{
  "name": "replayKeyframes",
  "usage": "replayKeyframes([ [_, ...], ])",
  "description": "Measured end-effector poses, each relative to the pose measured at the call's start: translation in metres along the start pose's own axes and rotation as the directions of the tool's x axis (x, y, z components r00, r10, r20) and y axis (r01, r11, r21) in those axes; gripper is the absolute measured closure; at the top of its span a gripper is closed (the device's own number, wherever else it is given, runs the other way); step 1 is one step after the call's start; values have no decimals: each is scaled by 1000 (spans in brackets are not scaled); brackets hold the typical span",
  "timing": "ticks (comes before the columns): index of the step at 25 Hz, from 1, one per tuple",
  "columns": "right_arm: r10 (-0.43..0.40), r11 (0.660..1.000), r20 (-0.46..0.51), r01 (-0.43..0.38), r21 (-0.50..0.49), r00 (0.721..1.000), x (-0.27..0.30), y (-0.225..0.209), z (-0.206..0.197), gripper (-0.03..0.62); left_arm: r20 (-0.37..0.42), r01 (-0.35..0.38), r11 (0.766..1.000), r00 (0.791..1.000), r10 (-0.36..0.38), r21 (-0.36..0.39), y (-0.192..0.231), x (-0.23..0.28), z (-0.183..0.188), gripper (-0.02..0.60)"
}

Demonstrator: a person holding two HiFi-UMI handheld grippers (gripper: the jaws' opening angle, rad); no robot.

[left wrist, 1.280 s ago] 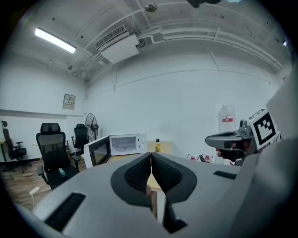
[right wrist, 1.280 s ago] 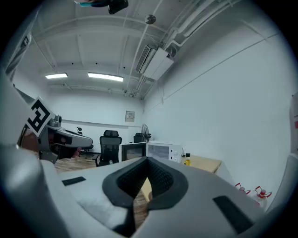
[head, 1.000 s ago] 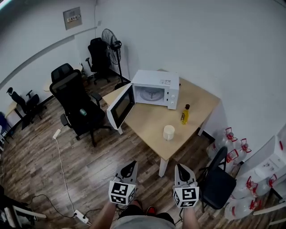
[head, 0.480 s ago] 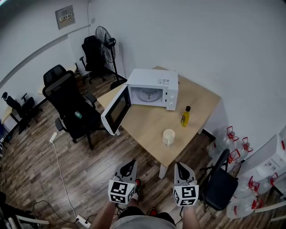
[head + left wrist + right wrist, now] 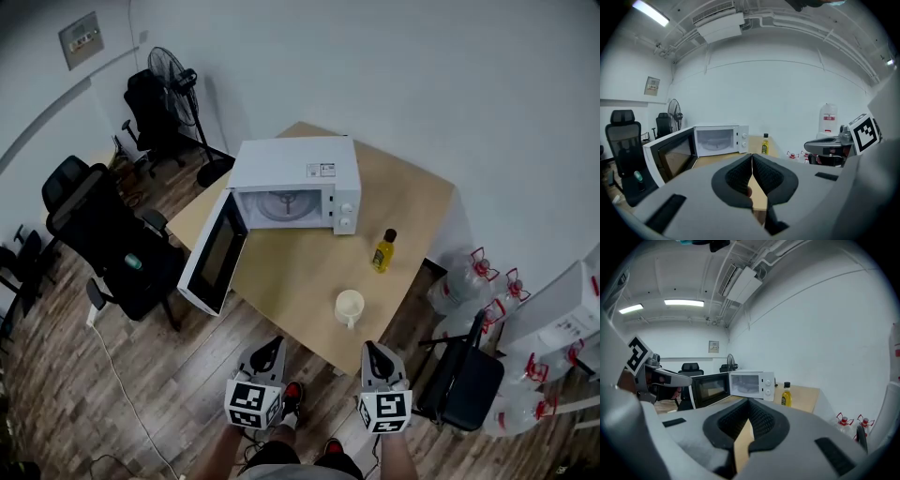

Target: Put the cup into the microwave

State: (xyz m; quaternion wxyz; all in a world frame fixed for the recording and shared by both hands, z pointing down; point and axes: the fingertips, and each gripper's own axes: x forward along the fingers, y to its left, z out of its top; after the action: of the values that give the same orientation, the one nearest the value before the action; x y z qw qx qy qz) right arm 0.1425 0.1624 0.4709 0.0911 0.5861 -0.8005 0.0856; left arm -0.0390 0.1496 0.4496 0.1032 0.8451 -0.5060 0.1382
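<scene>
Cup (image 5: 349,306) first: it stands upright on the table (image 5: 281,272), out in front of the microwave (image 5: 291,186) on its control-panel side, well apart from the oven and close to the table's near edge, handle turned away from the microwave. Nothing is touching it. Between cup and microwave, just off the panel corner, I see a small yellow bottle (image 5: 382,251) with a dark cap, standing upright. The microwave door (image 5: 211,251) hangs wide open on the side away from the panel, jutting past the table edge, and the glass turntable (image 5: 281,204) shows bare inside the cavity. My left gripper (image 5: 274,343) and right gripper (image 5: 372,348) both sit beyond the cup from the microwave, off the table over the wooden floor, both pointing towards the oven. In their own views, the left's pads are pressed together with nothing held, and the right's jaws are closed on themselves too, empty. Farther out on the door side of the microwave stands a black office chair (image 5: 103,234), and off the panel side, water jugs (image 5: 466,281).
</scene>
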Motion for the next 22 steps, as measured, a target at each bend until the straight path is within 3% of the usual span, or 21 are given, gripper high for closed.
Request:
replayKeyframes([
  [9, -72, 996, -120, 78, 47, 990, 72, -17, -54, 577, -115, 125, 992, 985, -125, -9, 25, 88, -43, 557],
  [16, -78, 992, -213, 97, 82, 974, 104, -28, -110, 575, -187, 159, 987, 969, -162, -31, 38, 130, -86, 557],
  [17, -72, 992, -224, 94, 89, 972, 107, -28, -117, 563, -195, 161, 986, 967, -164, -34, 39, 133, -90, 557],
  [19, -54, 991, -241, 81, 105, 969, 113, -26, -127, 483, -210, 164, 986, 963, -168, -39, 41, 138, -98, 557],
  [22, -39, 990, -252, 72, 121, 967, 122, -25, -139, 438, -224, 166, 985, 959, -173, -49, 42, 144, -105, 557],
])
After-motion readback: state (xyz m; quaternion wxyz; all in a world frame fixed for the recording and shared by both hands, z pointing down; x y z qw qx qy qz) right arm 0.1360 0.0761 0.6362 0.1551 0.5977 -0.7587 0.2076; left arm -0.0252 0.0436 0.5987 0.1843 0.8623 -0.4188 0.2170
